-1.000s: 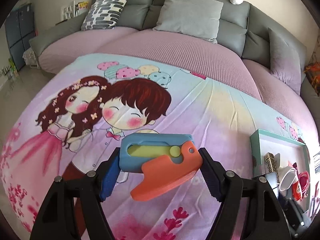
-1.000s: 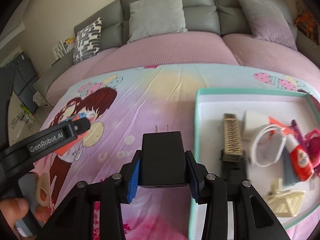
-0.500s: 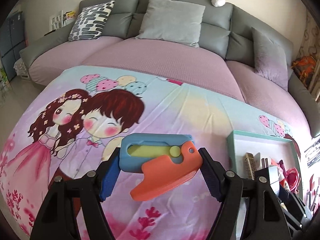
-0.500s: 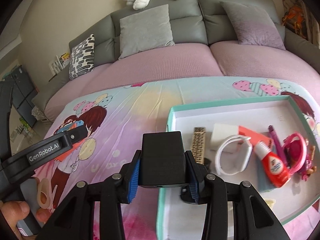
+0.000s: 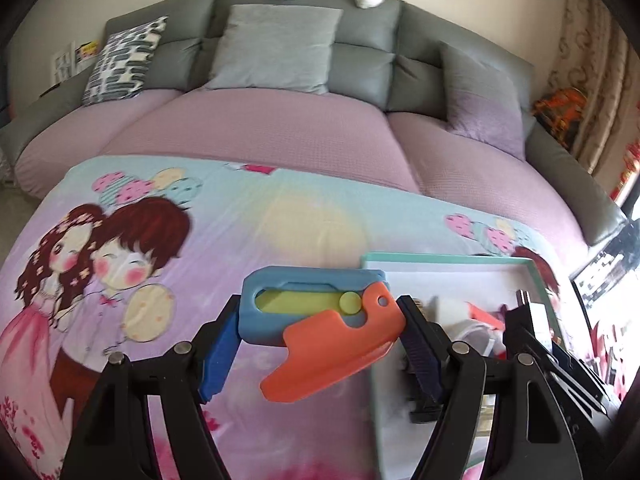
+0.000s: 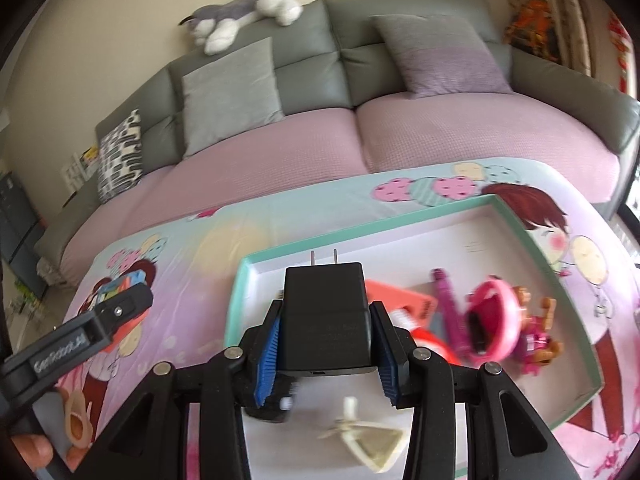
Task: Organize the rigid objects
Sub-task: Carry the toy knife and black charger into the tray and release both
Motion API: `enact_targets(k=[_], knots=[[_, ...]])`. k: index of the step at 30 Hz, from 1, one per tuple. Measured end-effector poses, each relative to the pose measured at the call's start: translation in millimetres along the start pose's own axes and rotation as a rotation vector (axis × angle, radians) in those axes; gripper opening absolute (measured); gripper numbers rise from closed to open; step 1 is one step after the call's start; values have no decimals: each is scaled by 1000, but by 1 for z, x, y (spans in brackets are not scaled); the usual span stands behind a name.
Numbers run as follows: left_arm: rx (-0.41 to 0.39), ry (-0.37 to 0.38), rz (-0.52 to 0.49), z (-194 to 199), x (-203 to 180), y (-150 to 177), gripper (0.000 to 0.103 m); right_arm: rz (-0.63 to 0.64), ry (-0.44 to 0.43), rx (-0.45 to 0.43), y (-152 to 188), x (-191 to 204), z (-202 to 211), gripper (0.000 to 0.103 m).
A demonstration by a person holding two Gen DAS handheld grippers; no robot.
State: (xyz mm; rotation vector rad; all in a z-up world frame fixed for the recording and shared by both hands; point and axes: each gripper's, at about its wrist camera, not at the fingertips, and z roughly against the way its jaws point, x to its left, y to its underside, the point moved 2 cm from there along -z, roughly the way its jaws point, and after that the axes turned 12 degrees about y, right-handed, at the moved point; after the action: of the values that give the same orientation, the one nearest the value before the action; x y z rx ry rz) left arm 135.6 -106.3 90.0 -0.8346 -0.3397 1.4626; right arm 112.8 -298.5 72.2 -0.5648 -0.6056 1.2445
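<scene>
A blue and orange toy (image 5: 320,328) is clamped sideways in the left gripper (image 5: 320,344), low in the middle of its frame, above the cartoon sheet (image 5: 224,224). A black charger (image 6: 325,320) with prongs pointing up is gripped by the right gripper (image 6: 326,340), held over the teal-rimmed tray (image 6: 516,220), which is already cluttered with small stuff at right.

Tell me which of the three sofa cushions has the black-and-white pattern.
The leftmost cushion, at the sofa's left end. The middle cushion is plain grey, and the right cushion is grey above and lilac below.
</scene>
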Motion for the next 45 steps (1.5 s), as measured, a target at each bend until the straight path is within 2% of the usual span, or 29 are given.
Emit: enact_targets(k=[5,16,26,45], knots=[[6,40,-63,-8,-29,2,76,-39,83,9,-4,-29,-3,44],[75,78,-145,-33,-68,16,76,-81,143,23,-5,-63,-7,44],[149,94,-208,-54,-91,33,76,-69,150,49,-1,-65,-15,44],[207,73,-225,-67,-90,44,76,-34,161,51,-1,-58,-19,45]])
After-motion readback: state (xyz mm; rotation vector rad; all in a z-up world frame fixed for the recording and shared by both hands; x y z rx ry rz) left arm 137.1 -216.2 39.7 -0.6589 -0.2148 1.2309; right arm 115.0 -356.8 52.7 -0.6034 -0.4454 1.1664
